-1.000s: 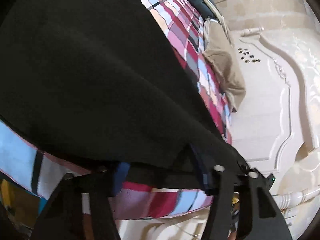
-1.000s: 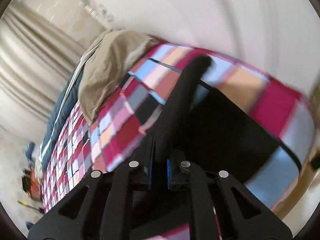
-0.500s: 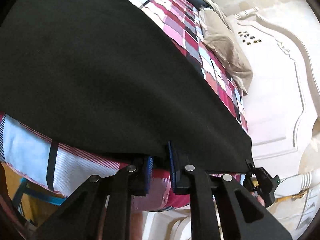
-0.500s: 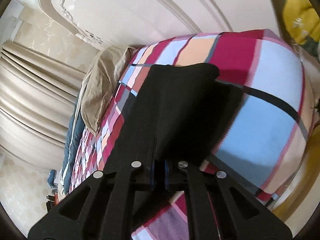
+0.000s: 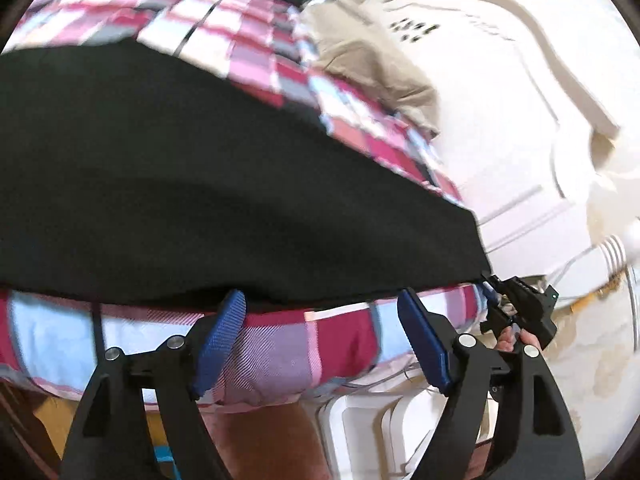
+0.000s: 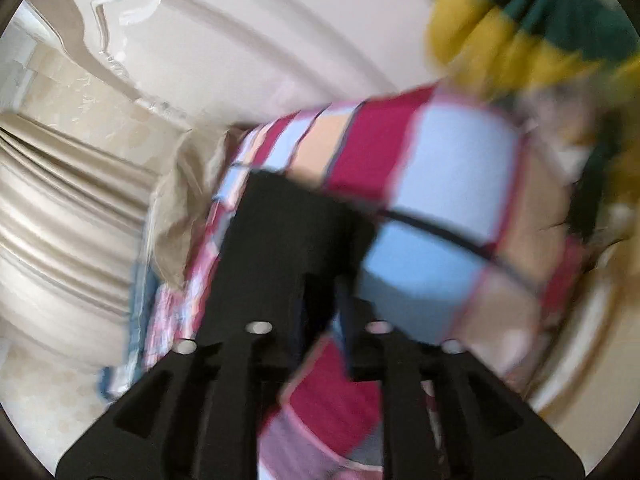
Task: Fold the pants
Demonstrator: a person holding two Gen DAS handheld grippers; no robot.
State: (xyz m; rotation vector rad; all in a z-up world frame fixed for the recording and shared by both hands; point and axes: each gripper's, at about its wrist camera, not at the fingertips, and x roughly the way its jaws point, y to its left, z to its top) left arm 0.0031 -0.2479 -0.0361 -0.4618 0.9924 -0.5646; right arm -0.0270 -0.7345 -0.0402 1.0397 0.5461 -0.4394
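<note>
Black cloth pants (image 5: 208, 184) lie spread flat across the bed, on a checked bedspread of pink, red and pale blue squares (image 5: 344, 340), their near edge running along the bedside just ahead of both tools. Left gripper (image 5: 320, 300): blue-padded fingers (image 5: 222, 336) spread wide apart, nothing between them; tips sit just short of the pants' hem, over the drooping side of the bedspread. Right gripper (image 5: 516, 308) shows in the left view at the pants' far corner, touching or just beside the cloth. In its own blurred view the right gripper (image 6: 320, 292) has a narrow gap between the fingers; whether cloth is pinched there I cannot tell. The pants (image 6: 288, 240) run away from it over the bedspread (image 6: 440, 184). A crumpled tan cloth (image 5: 376, 68) rests further up the bed by the cream carved headboard (image 5: 500, 100). Yellow and green fabric (image 6: 520, 28) is at the upper right of the right view
</note>
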